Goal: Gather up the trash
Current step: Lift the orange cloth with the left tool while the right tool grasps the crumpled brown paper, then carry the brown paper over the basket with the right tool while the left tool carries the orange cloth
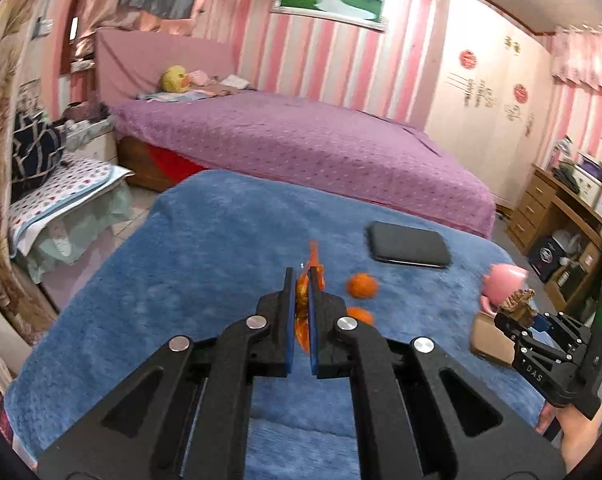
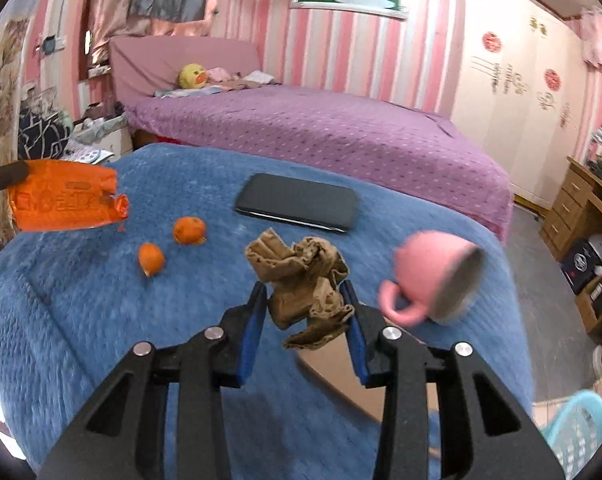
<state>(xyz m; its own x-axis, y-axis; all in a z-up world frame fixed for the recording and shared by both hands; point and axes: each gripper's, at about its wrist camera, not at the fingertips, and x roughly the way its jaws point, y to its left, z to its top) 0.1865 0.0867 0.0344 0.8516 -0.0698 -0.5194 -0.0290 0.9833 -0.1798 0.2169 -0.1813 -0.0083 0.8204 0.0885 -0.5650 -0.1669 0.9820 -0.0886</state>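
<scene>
Above the blue blanket (image 2: 81,320), both grippers hang clear of the surface. Left gripper (image 1: 301,280), frame centre, has its jaws nearly closed on a crinkled orange wrapper (image 1: 303,308). Right gripper (image 2: 305,300) holds its jaws partly open around a crumpled brown rag (image 2: 305,284). Two orange peel pieces (image 2: 189,231) lie left of centre, near a black phone (image 2: 297,202); a tipped pink mug (image 2: 433,276) sits by the right edge.

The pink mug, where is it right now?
The pink mug lies tipped on its side on the blue blanket, right of the right gripper.
</scene>
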